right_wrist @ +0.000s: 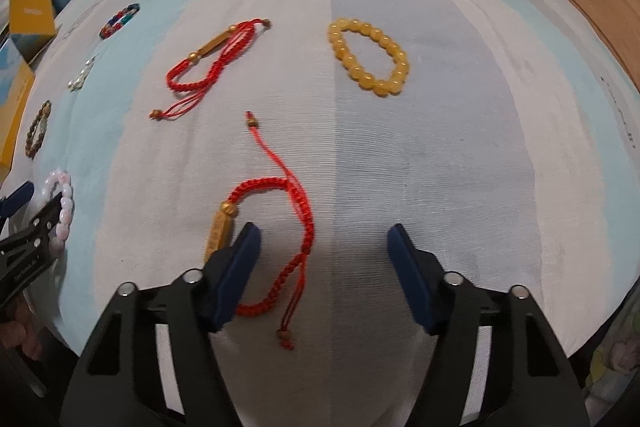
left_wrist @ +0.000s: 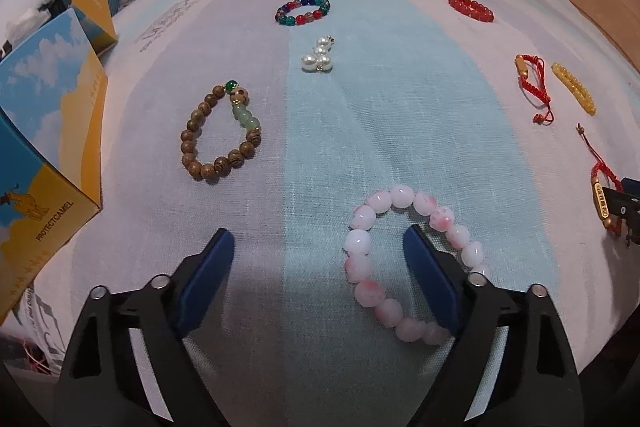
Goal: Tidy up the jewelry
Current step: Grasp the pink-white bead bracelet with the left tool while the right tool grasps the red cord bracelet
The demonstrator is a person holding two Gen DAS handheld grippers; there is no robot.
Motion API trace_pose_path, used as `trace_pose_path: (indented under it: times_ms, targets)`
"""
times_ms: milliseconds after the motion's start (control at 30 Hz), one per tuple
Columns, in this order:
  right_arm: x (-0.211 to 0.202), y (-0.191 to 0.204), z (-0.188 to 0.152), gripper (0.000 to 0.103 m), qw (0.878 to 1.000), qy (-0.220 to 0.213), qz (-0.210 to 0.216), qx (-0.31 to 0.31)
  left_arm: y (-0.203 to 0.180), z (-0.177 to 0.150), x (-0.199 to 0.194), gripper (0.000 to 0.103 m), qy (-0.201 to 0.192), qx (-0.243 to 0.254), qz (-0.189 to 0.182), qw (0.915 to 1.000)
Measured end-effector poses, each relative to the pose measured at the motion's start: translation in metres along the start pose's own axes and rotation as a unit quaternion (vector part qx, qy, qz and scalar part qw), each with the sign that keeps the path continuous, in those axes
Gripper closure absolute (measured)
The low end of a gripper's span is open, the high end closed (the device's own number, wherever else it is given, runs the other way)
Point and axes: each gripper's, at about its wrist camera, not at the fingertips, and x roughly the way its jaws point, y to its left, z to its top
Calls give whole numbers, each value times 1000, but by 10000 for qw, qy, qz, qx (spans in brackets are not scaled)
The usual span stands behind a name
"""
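Our left gripper (left_wrist: 318, 259), jaws wide, straddles the near-left arc of the pink bead bracelet (left_wrist: 404, 263); our right gripper (right_wrist: 324, 251) gapes over the red cord bracelet (right_wrist: 280, 239).

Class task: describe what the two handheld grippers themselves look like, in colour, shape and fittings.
The left gripper and right gripper look alike: angular black frames with triangular cut-outs, round silver pins at the joints, and flat dark blue finger pads. No cables or sleeves show.

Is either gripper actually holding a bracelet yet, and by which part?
Neither. The left gripper straddles the pink bracelet's near side; the right gripper straddles the red cord bracelet's braid. Pads not pressing.
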Motion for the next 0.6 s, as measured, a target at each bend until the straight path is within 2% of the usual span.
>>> trace_pose_path:
  times_ms: [167,333,400,500,600]
  targets:
    - [-2,4,2,57,9999,33,101,-36,-7,-1,-4,43,2,193,-16,9998]
    - [-2,7,7,77,9996,92,248,-25,-15,0,-6,61,67,241,10,9997]
    - [-3,6,8,89,9995,108,282,-3,-16,2,-8,75,114,238,-1,9997]
    - [-6,2,10,98,9993,110,350,56,-13,5,-11,90,194,194,-18,9996]
    - [-11,1,10,99,9991,62,404,72,-8,7,-15,92,248,127,-122,9995]
